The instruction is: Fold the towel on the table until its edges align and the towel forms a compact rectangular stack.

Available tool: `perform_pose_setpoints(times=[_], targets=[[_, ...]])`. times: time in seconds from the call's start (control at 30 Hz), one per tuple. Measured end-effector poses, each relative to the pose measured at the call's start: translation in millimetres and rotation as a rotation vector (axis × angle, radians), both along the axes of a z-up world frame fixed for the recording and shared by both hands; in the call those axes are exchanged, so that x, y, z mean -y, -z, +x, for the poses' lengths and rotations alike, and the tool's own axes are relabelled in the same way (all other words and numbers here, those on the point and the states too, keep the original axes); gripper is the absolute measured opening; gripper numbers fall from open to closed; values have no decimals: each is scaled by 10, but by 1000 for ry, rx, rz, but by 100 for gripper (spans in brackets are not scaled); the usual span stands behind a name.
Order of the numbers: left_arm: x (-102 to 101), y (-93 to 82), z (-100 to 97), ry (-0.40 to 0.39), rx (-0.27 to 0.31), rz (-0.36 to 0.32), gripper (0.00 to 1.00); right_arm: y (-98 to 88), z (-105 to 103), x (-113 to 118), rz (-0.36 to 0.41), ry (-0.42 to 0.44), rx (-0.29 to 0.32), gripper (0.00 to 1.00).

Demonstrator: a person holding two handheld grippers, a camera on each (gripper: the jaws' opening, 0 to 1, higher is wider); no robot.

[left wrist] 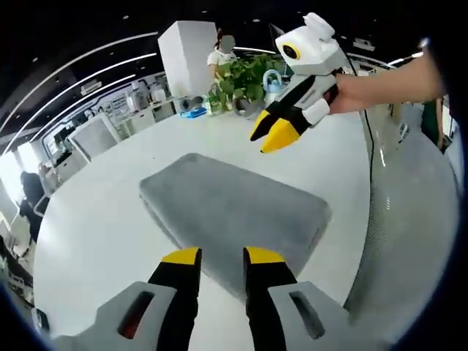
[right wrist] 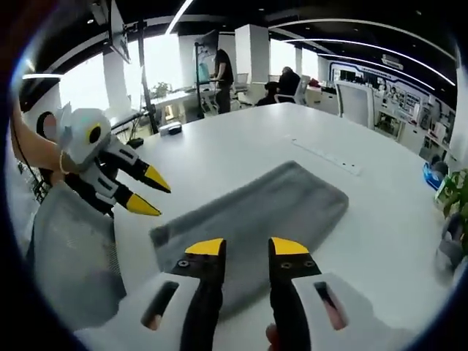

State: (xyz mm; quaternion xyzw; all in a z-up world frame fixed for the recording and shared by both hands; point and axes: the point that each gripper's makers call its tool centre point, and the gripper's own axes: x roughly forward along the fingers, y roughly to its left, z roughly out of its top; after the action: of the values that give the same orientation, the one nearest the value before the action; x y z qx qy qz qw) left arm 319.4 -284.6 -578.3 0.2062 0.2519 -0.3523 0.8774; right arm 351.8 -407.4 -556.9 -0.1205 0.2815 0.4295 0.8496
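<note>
A grey towel (left wrist: 234, 208) lies flat on the white table (left wrist: 95, 219) as a thick folded rectangle. My left gripper (left wrist: 223, 256) hovers over its near edge, open, with nothing between the jaws. A hand holds my right gripper (left wrist: 269, 135) above the towel's far side, clear of the cloth. In the right gripper view the towel (right wrist: 270, 205) stretches away from my right gripper (right wrist: 247, 247), which is open and empty over its near end. The left gripper (right wrist: 150, 194) enters there from the left, jaws parted, off the towel's left corner.
A grey mesh chair back (left wrist: 409, 219) stands at the table's edge, also visible as the chair back (right wrist: 69, 256). Potted plants (left wrist: 245, 77) and a white pillar (left wrist: 186, 55) sit beyond the far rim. A cable slot (right wrist: 322, 155) marks the tabletop. People stand in the distance.
</note>
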Motion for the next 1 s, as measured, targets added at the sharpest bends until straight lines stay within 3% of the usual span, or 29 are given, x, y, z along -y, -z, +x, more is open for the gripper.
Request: perform_pose_setpoints(times=[0.07, 0.13, 0.23, 0.33, 0.47, 0.57, 0.73, 0.83, 1.0], targets=[[21, 62, -73, 30, -24, -2, 29, 32, -132, -1, 14, -9, -12, 23], [22, 115, -135, 42, -38, 7, 31, 136, -313, -9, 8, -41, -74, 20], [21, 122, -172, 42, -26, -2, 30, 220, -449, -26, 14, -57, -72, 20], [33, 158, -201, 37, -41, -16, 30, 341, -627, -89, 10, -101, -121, 23], [69, 224, -263, 71, -40, 9, 32, 375, -784, -177, 16, -155, -140, 21], [122, 255, -316, 103, -56, 11, 34, 470, -841, -160, -28, -173, -136, 21], [149, 457, -403, 163, -81, 78, 34, 626, -865, -109, -53, -185, -154, 26], [96, 614, -480, 133, -178, 107, 30, 661, -872, -82, -67, -185, -148, 26], [83, 670, -443, 118, -169, 125, 27, 789, -925, -47, -122, -198, -141, 25]])
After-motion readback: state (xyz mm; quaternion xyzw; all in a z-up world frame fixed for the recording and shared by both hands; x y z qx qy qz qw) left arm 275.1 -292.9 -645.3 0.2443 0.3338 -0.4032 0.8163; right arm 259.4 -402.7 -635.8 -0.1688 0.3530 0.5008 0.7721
